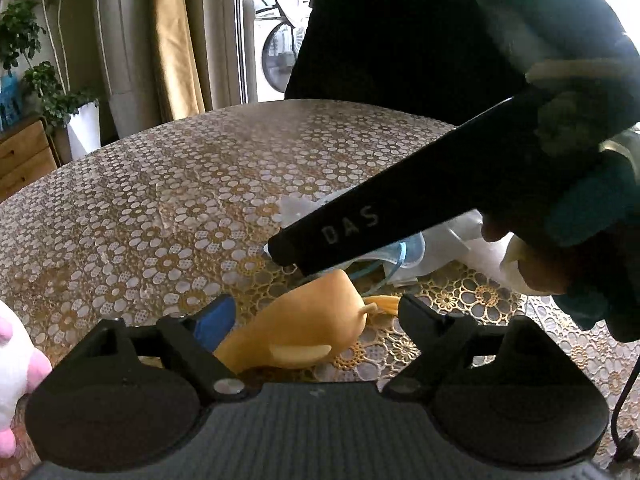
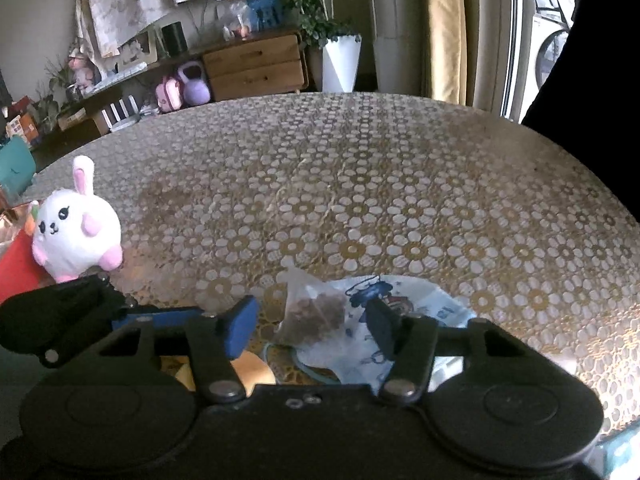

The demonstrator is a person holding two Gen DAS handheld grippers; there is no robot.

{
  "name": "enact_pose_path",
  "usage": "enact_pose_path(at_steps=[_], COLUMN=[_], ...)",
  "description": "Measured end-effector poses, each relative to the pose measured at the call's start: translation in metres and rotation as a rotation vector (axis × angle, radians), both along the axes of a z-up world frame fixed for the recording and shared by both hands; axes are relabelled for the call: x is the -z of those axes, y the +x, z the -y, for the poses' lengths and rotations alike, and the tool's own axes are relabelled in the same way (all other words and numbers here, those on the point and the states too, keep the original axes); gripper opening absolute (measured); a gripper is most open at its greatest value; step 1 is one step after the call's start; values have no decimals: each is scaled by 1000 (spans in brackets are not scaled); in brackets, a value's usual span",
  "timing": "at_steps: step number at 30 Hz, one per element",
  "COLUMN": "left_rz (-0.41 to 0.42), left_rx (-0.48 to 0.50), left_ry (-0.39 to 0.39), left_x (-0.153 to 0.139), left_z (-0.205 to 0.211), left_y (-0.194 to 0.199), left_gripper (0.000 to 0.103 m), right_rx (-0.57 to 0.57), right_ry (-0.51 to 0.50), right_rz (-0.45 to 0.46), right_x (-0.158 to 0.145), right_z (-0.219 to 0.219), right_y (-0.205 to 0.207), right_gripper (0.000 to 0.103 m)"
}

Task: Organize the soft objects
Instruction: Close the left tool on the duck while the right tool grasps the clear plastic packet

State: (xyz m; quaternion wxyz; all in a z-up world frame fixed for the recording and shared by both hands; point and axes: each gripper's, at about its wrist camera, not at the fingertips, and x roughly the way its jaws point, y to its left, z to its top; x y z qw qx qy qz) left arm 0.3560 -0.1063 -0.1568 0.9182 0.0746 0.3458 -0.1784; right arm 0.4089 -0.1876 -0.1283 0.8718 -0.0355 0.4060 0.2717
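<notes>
yellow duck toy [image 1: 304, 336] between spread left tongs [image 1: 316, 316], head pointing right.

Pale capitals "DAS" readable on black side of right gripper [image 1: 280, 254], seen from left wrist view, where it slants down over floral tabletop [image 1: 168, 200]. Printed face mask [image 2: 400, 320] in right wrist view carries blue cartoon artwork, any lettering there too small to read. Blue card [image 1: 9, 98] beside houseplants at left edge of left wrist view bears dark marks, illegible. No other text, numbers or signs legible.
</notes>
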Motion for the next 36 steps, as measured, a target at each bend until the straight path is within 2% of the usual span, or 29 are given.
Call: enact_pose_path(at_steps=[4,5,11,14,17,20,30,36], left_rz=[6,7,2,-7,-8,-10,-16,-29], left_rx=[-19,-26,-31,-18,-19,-22,-49,-108], left_ry=[5,8,-3,-17,-11,-11,-54,-116], left_x=[0,-1,-3,-4,-7,-8,-28,-49], left_z=[-2,-3,-9,-10,-8,-7,-25,-44], left_y=[2,1,1,1,-1,-2,-14,-24], left_gripper=[76,70,57,41,34,32,31,31], right_rx=[12,17,31,41,51,61,90,91], right_ry=[-8,-8,-8,-1,6,16,61,103], right_rz=[-8,-7,0,1,2,6,41,46], right_x=[5,5,5,3,1,-3,-32,-55], right_z=[-2,-1,-3,-3,-2,-1,9,18], right_y=[4,4,4,2,-1,-4,-24,-44], right_gripper=[41,39,29,23,15,10,8,8])
